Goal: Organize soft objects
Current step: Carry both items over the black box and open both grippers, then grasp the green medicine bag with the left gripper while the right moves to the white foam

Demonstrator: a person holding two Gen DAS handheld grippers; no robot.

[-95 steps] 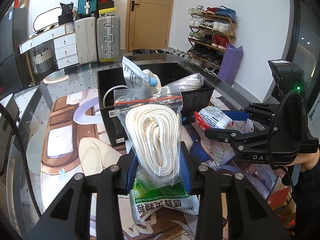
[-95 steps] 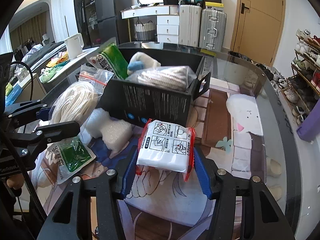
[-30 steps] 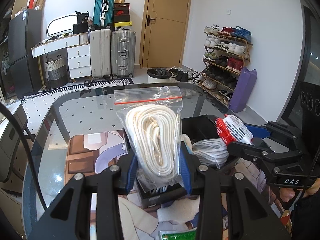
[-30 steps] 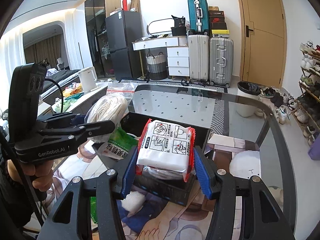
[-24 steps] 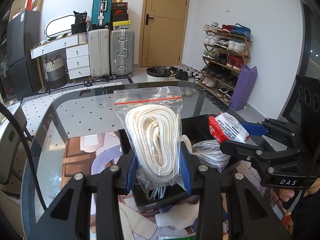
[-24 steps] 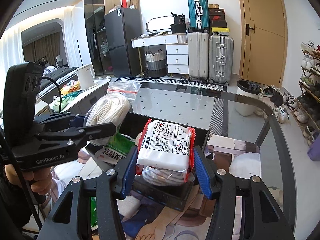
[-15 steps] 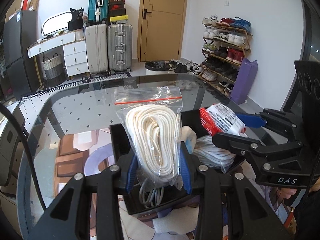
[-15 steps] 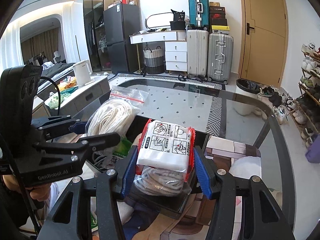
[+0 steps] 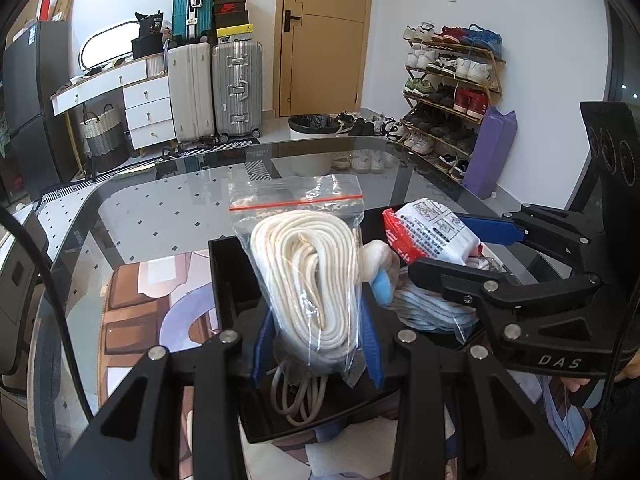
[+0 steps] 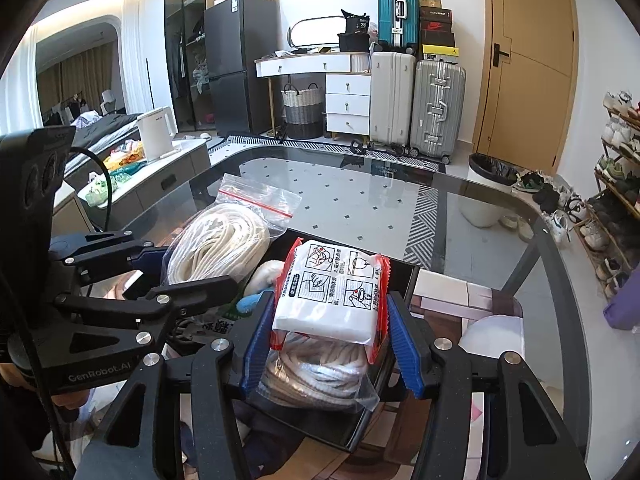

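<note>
Bright even daylight in both wrist views, sharp focus with no motion blur, strong fisheye bending plus black vignette at corners, sky-white glare on the glass tabletop (image 9: 168, 216) beyond the jaws, soft shadows under them, ceiling strip glow far left in right view.

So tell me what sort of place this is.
Most likely a lived-in home, near the entrance: a shoe rack by the wooden door, suitcases against the wall, and a fridge.
</note>
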